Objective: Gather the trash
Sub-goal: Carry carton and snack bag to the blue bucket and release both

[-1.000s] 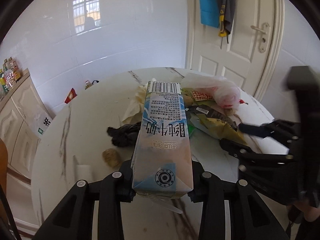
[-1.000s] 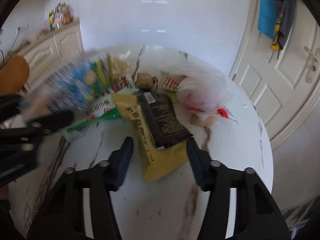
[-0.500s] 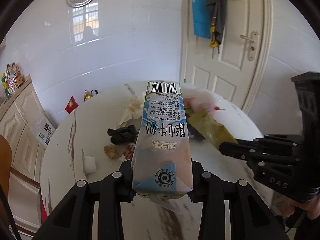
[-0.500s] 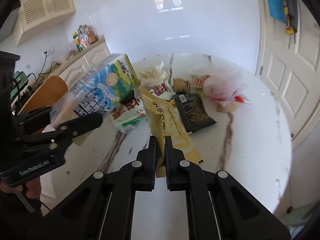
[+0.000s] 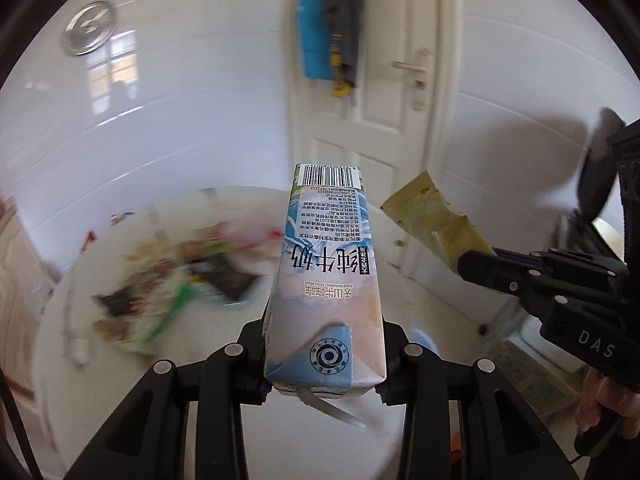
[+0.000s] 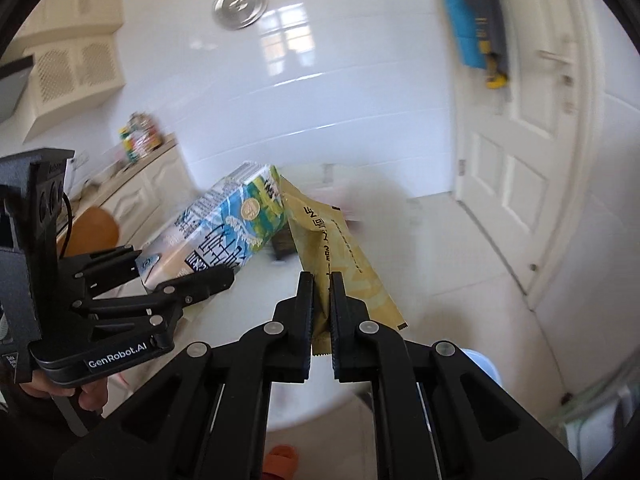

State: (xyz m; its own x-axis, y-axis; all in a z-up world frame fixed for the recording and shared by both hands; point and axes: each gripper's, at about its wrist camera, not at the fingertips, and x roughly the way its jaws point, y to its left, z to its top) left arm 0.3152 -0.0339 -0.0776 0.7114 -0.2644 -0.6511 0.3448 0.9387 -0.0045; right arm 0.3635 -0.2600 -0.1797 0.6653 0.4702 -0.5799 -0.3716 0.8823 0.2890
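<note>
A milk carton (image 5: 326,280) is clamped by the left gripper (image 5: 324,354), a yellow wrapper (image 6: 340,264) pinched by the right gripper (image 6: 321,312) — most litter (image 5: 176,276) is left at nine o'clock on the table (image 5: 52,344).

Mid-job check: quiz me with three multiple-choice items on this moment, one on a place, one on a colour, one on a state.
1. Where is the blue-and-white milk carton?
A. lying on the table
B. clamped in the left tool
C. on the floor

2. What colour is the flat foil pouch in the right tool?
A. mustard yellow
B. red
C. black

3. The right tool's jaws are:
A. wide open
B. shut on the pouch
C. out of view

Answers: 1 B, the carton sits between the left fingers. 2 A, it shows yellow in both views. 3 B, both fingers pinch its lower end.
</note>
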